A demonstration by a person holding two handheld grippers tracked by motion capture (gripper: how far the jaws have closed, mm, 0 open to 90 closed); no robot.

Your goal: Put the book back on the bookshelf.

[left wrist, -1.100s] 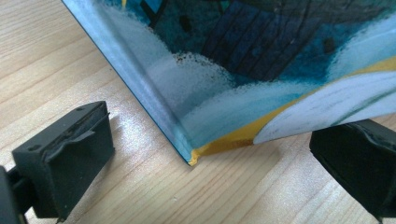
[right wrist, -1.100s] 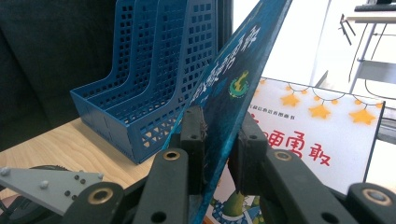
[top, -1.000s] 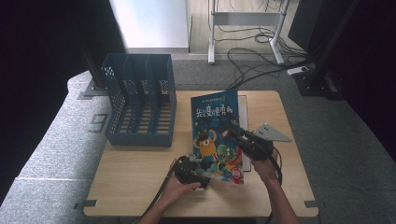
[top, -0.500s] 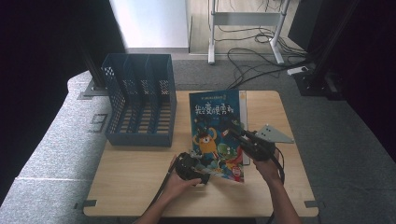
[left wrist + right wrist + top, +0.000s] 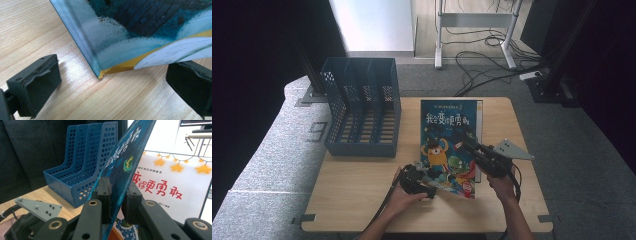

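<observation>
Hidden: we lose the book's lower title page behind its lifted cover.
Rack: slots' contents unclear.
Right gripper: pinching the cover.
Left gripper: spread wide at the book's corner.

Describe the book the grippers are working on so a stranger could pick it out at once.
On the wooden table, look right of the blue file rack. The book lies there, near edge towards the person, its cover pinched and lifted by the right gripper. It is the one printed thing here: dark teal cover, white and yellow Chinese title, cartoon monsters.
</observation>
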